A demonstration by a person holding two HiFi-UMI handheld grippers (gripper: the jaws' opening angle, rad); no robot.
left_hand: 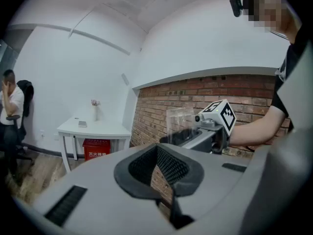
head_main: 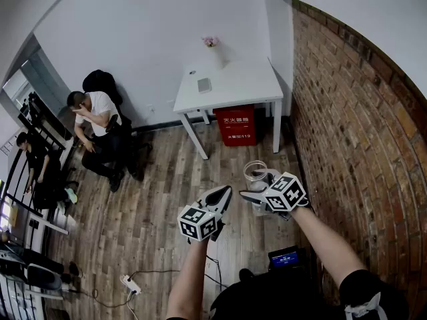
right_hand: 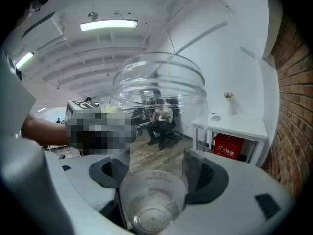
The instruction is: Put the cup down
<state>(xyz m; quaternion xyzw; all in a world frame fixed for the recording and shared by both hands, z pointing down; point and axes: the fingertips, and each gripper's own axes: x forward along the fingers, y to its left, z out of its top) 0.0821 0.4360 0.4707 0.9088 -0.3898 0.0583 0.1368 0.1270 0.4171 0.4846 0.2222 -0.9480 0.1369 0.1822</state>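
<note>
The cup (right_hand: 157,146) is pinched between the jaws of the right gripper (right_hand: 159,176), presumably for carrying, the table (head_main: 233,89) being well beyond them, while those of the left gripper (left_hand: 159,163) are pressed together, empty.

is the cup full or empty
Empty: the cup is clear all through, with no liquid at its base or along its walls.

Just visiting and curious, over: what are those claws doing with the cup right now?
Right claw shut on clear cup, held in mid-air. Left claw shut, empty. White table stands ahead.
</note>
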